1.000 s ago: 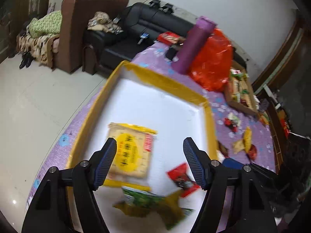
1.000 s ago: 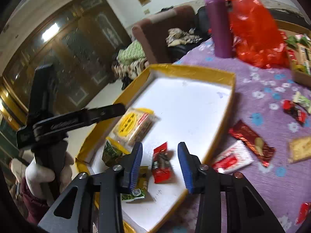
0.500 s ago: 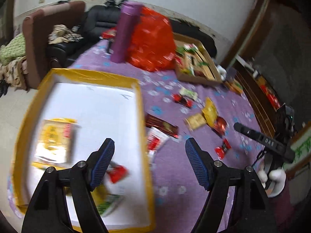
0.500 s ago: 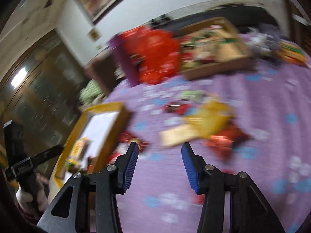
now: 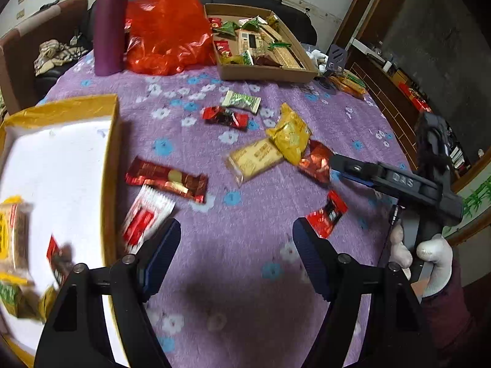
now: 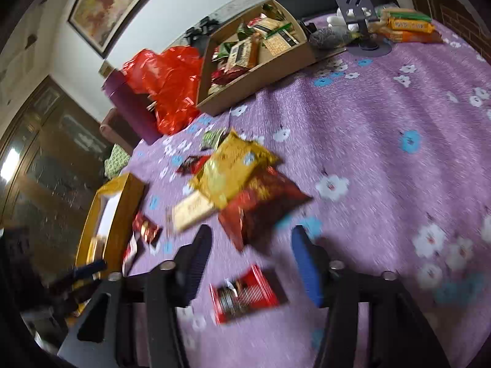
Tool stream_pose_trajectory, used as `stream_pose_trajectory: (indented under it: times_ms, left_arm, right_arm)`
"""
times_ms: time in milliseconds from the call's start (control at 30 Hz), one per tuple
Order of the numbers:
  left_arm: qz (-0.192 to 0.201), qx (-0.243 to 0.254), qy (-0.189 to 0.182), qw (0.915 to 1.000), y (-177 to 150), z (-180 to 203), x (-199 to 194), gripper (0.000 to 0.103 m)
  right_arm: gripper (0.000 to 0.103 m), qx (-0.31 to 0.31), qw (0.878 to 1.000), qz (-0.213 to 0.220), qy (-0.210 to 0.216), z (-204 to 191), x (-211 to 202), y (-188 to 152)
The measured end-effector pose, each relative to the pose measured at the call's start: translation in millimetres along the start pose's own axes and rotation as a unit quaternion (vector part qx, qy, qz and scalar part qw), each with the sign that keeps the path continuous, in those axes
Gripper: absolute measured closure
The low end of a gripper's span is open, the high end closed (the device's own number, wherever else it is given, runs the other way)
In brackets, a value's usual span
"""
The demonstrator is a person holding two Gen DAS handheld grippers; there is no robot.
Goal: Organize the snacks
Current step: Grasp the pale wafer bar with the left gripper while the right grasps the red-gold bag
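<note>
Loose snack packets lie on the purple flowered cloth: a yellow bag, a tan cracker pack, a dark red foil bag, a long red bar, a white-red packet and a small red packet. The yellow-rimmed white tray at left holds several packets. My left gripper is open and empty above bare cloth. My right gripper is open and empty, hovering over the small red packet, just short of the dark red bag and yellow bag.
A cardboard box of snacks stands at the back, beside an orange plastic bag and a purple bottle. A phone stand and orange packs sit at the far edge. Sofas stand behind the table.
Both grippers swung away from the tray to the right, over the loose snacks. The right gripper dropped closer to the red and yellow bags. Both stay open.
</note>
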State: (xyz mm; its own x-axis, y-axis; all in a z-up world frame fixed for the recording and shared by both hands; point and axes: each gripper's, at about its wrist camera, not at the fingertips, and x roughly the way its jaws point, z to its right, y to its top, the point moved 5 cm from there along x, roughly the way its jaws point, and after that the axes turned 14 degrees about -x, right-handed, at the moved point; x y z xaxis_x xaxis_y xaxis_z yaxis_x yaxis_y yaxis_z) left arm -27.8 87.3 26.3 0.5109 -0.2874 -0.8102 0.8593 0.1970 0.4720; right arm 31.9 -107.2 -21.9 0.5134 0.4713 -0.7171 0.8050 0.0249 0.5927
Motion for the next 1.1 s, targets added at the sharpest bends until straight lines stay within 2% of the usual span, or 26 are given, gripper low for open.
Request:
stream_pose_trajectory:
  times_ms: [67,167,300,433,467,500,733,900,967,1000,1033,1100]
  left_arm:
    - [0.010,0.022,0.002,0.9997,6.8,6.5,4.6,0.028]
    - [0.026,0.071,0.026,0.9968,17.0,16.3,16.9,0.028]
    - [0.028,0.139,0.064,0.9879,26.6,28.5,42.8,0.028]
    - [0.013,0.194,0.088,0.9771,30.8,41.2,71.2,0.028]
    - [0.007,0.204,0.088,0.9750,31.2,44.5,77.1,0.028]
    - [0.002,0.213,0.088,0.9730,31.8,47.9,83.2,0.028]
    - [-0.026,0.243,0.087,0.9658,35.5,59.1,118.5,0.027]
    - [-0.026,0.234,0.072,0.9693,38.1,59.5,121.7,0.026]
    - [-0.033,0.226,0.059,0.9718,36.5,60.2,120.4,0.037]
    - [-0.042,0.220,0.043,0.9737,34.7,61.2,119.5,0.058]
    - [-0.046,0.215,0.036,0.9748,33.1,62.0,117.6,0.071]
    - [-0.038,0.217,0.047,0.9743,29.2,63.4,114.8,0.072]
  right_arm:
    - [0.038,0.011,1.000,-0.007,-0.009,-2.1,12.1,7.1]
    - [0.038,0.014,0.999,-0.018,-0.030,-7.8,30.1,11.4]
    - [0.038,-0.002,0.998,-0.013,-0.055,-13.0,39.7,14.1]
    - [0.047,-0.030,0.997,-0.004,-0.066,-11.2,41.9,15.2]
    - [0.051,-0.032,0.997,-0.002,-0.068,-9.6,40.9,14.4]
    - [0.060,-0.033,0.997,-0.001,-0.065,-8.1,39.9,14.3]
    - [0.060,-0.003,1.000,0.011,-0.024,9.2,26.3,16.0]
    - [0.060,0.017,1.000,0.025,0.002,17.6,19.6,17.8]
    - [0.060,0.023,0.999,0.023,0.005,19.7,21.1,16.4]
    - [0.060,0.024,0.999,0.021,0.005,20.1,22.2,15.6]
    - [0.060,0.024,0.999,0.020,0.005,20.2,22.6,15.1]
    - [0.060,0.023,0.999,0.024,0.003,19.9,21.0,15.4]
